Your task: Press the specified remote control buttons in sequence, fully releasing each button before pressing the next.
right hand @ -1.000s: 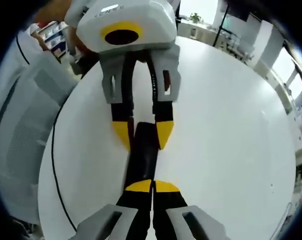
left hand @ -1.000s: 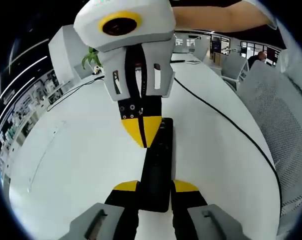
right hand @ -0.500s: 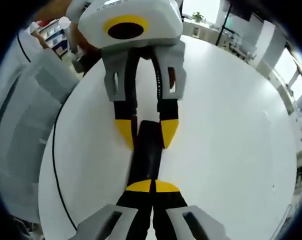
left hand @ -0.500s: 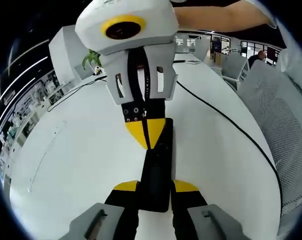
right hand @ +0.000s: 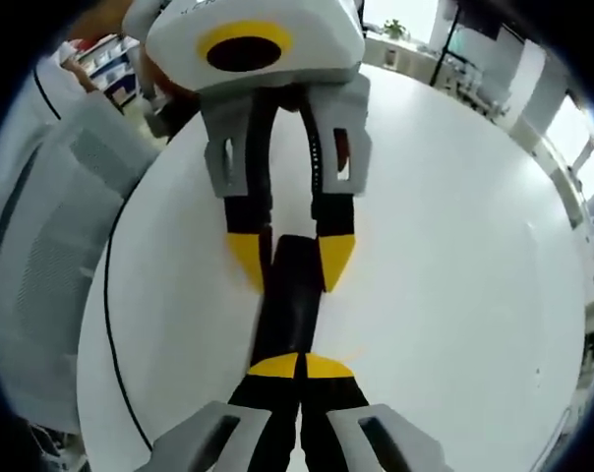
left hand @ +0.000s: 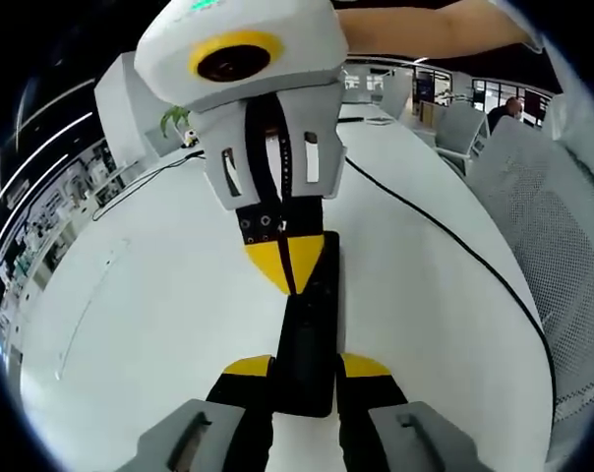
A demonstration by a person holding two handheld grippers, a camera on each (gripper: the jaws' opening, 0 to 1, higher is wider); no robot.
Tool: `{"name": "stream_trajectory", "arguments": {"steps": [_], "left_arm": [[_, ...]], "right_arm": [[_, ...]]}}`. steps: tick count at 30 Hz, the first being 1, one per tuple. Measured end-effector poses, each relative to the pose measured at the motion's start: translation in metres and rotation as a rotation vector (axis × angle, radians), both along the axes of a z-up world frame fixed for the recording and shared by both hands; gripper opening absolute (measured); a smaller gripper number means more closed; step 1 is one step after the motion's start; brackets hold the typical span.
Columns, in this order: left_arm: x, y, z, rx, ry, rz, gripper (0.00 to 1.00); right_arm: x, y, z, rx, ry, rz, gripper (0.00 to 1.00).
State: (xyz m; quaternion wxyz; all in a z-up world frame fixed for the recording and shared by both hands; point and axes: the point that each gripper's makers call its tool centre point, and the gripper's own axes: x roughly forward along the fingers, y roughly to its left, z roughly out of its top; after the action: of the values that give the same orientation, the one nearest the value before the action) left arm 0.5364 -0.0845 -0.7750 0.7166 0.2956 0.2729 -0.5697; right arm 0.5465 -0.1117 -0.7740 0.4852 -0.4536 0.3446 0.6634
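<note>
The remote control (left hand: pixel 312 324) is lying on the table (left hand: pixel 159 324), its near end sitting between the left gripper (left hand: pixel 307 367) jaws. The right gripper (left hand: pixel 289 265) is coming from the far side, tips resting on the remote's middle (a cable (left hand: pixel 454 246) is trailing off to the right). A chair (left hand: pixel 563 216) is standing beyond the table's right edge.

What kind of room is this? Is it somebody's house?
Probably not a house; it looks like a big open office. There is a long white table with a black cable across it, mesh office chairs beside it, and glass partitions further back.
</note>
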Motion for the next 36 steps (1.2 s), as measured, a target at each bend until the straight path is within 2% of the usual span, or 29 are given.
{"name": "stream_trajectory", "arguments": {"steps": [17, 36], "left_arm": [[0.001, -0.0003, 0.0001, 0.002, -0.031, -0.01, 0.22], [0.0015, 0.0001, 0.0004, -0.004, -0.02, -0.001, 0.23]], "right_arm": [[-0.0029, -0.0013, -0.0005, -0.038, 0.005, 0.011, 0.0], [-0.0012, -0.0012, 0.0004, -0.008, 0.003, -0.017, 0.0]]}}
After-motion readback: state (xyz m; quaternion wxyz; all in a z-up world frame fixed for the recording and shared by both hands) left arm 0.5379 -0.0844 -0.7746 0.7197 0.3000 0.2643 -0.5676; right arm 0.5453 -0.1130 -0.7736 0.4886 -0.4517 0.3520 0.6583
